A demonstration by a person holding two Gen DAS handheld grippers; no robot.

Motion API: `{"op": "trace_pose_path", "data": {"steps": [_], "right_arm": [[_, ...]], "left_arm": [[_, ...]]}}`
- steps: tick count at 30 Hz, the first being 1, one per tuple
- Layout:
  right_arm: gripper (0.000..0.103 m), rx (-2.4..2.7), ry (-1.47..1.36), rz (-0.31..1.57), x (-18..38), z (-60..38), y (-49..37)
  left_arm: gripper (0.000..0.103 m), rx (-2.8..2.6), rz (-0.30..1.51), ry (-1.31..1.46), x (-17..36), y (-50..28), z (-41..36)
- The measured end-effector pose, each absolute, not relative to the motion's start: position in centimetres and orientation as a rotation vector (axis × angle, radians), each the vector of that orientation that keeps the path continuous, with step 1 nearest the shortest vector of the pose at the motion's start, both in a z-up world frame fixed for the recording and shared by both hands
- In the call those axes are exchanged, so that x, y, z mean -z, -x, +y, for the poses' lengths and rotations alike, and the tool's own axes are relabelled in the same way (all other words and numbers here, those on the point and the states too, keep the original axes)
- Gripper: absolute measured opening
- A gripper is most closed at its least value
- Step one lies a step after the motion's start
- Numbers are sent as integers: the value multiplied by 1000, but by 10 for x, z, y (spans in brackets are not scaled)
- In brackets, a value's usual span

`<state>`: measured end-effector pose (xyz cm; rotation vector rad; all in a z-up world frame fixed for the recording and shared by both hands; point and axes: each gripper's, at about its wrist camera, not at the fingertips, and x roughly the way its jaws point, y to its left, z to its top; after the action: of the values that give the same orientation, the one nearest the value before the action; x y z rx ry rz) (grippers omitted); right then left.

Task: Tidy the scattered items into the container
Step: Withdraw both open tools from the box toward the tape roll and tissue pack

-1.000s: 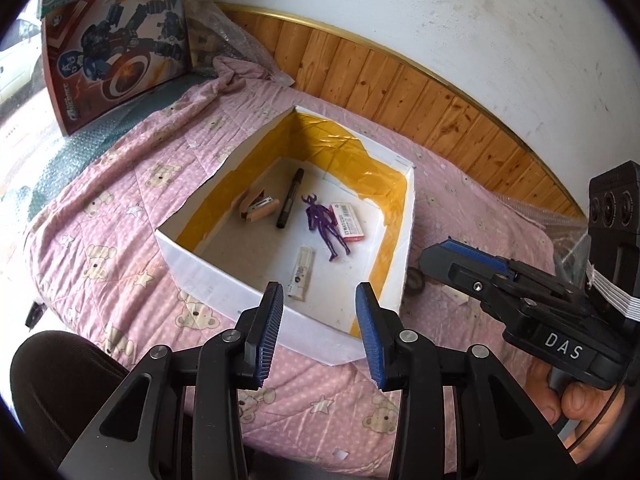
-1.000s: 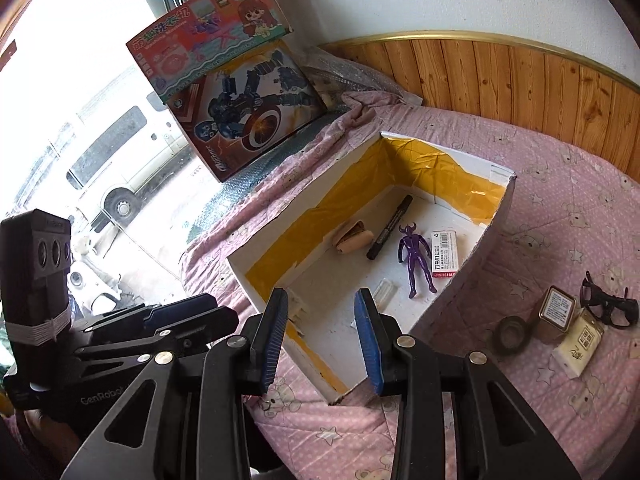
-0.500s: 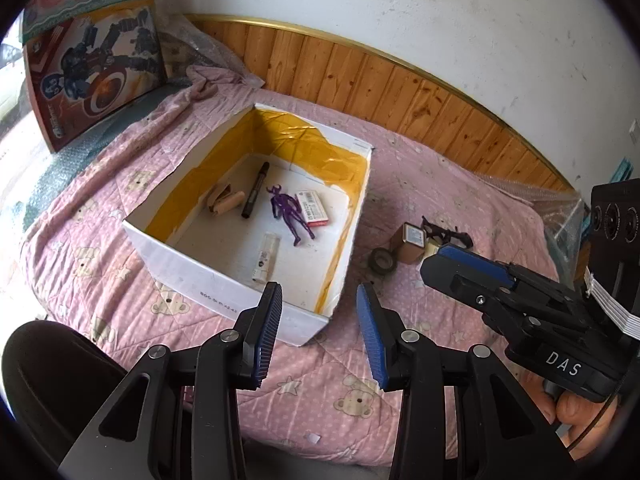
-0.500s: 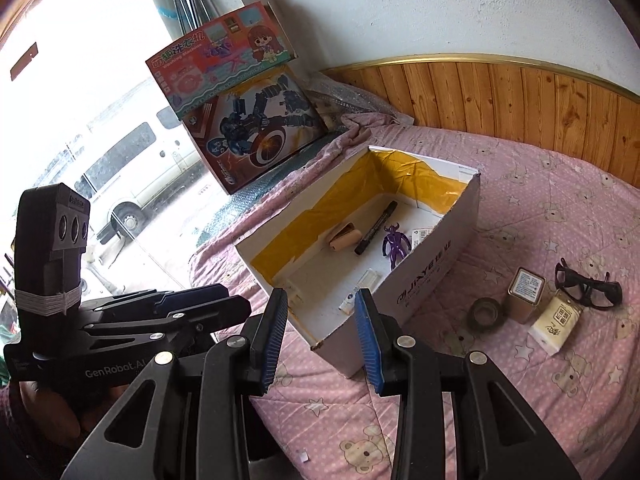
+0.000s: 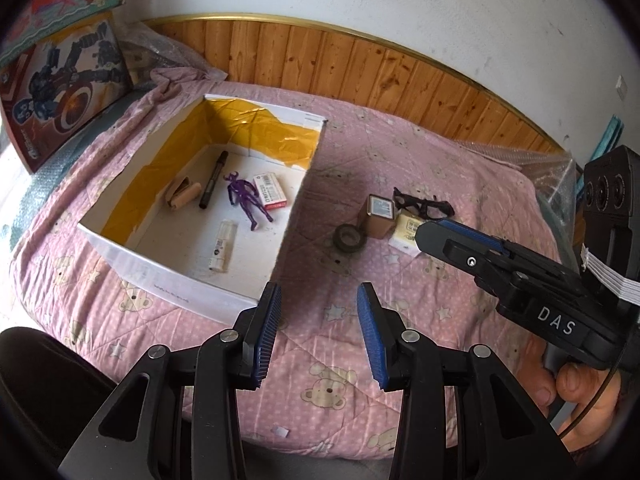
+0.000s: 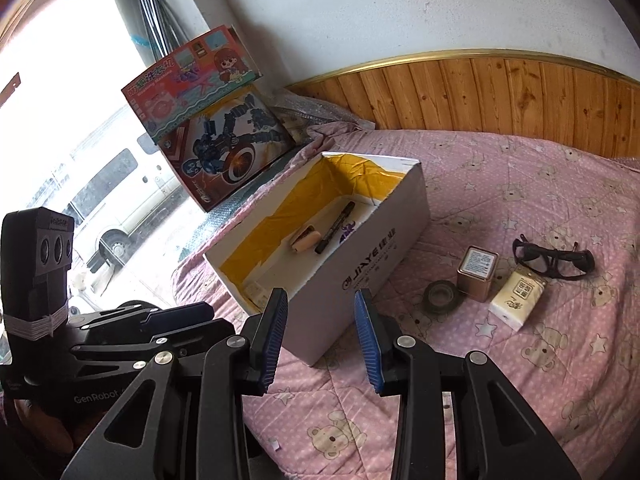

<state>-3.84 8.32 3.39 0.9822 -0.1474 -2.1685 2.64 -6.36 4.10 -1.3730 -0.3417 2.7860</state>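
A white cardboard box (image 5: 176,292) lined with yellow tape sits on the pink bedspread. Inside lie a black marker (image 5: 213,180), a purple figure (image 5: 244,196), a red-and-white packet (image 5: 270,191), a beige item (image 5: 182,196) and a white tube (image 5: 222,251). To its right on the bed are a tape roll (image 6: 442,296), a square tin (image 6: 478,276), a tissue pack (image 6: 516,296) and black glasses (image 6: 554,258). My left gripper (image 5: 318,332) hovers open near the box's front right corner. My right gripper (image 6: 320,336) is open and empty, short of the loose items.
Two toy boxes (image 6: 216,120) lean by the window at the far left. Wood panelling (image 5: 360,68) runs behind the bed. Crinkled plastic wrap (image 5: 556,176) lies at the right end. A dark knee (image 5: 48,380) is at the bed's near edge.
Both grippers have slid to the right along the bed. The box has drifted left in both views, and the tape, tin, tissue pack and glasses now show in the left wrist view.
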Motion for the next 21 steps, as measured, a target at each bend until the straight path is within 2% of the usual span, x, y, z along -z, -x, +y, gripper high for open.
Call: {"op": "trace_pose_path", "data": {"steps": [6,11,21], "right_arm": [[37,2229,-1040,-252,-23,115,60],[44,2281,-1078,-334,-14,141,78],[45,2361,-1191,-426,14,176,112]], "left_arm": [[42,-2738,-286,1373,-34,-6,-32],[44,-2694,-240,1376,-26,15,-10],[45,-2626,-199,1396,-2,67,14]]}}
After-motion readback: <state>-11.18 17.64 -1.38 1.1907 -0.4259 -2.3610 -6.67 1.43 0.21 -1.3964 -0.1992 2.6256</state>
